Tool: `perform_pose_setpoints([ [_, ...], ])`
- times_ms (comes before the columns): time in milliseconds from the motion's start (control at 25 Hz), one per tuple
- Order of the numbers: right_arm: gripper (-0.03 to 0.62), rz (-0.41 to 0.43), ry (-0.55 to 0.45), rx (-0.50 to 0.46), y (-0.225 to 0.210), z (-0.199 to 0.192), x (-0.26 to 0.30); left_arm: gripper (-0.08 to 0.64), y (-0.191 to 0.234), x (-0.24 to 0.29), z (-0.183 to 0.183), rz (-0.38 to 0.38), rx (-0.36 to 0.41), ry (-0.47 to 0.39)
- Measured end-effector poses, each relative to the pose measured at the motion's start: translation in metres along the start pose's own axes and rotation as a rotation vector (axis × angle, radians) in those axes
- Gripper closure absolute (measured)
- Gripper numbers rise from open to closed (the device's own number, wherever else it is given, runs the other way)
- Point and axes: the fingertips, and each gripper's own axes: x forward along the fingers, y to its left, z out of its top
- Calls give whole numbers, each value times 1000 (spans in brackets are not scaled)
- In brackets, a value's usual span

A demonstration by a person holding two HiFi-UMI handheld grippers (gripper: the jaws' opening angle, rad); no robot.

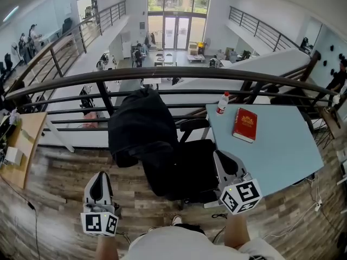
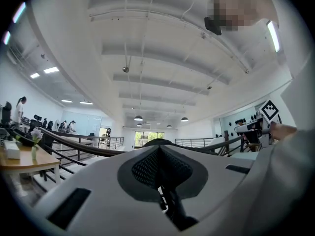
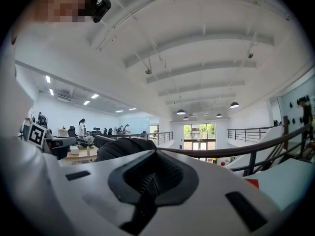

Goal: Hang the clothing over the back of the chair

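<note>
Looking down in the head view, you see the black clothing (image 1: 142, 126) draped over the back of the chair (image 1: 198, 164) at frame centre. The left gripper (image 1: 99, 180) sits lower left and the right gripper (image 1: 224, 161) lower right, both clear of it. In the left gripper view the jaws meet on nothing; the dark hump beyond is probably the garment. In the right gripper view the jaws are also together and empty. The fabric hangs unevenly, so bumping the swivel chair could make it slide off.

Passage behind the chair (image 1: 199, 164) is blocked by the railing (image 1: 179, 73). Its right side is hemmed by the blue table (image 1: 276, 150); open floor (image 1: 59, 172) is seen leftward.
</note>
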Motion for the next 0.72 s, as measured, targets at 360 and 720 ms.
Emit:
perform_pose_setpoints([
  [360,575,-34,-24,32,-30,-6,-20,538,-16,6,-3,8,9,0],
  [720,575,-4,-49,54,-40,-11,-18,538,-25,5,-4,38,26,0],
])
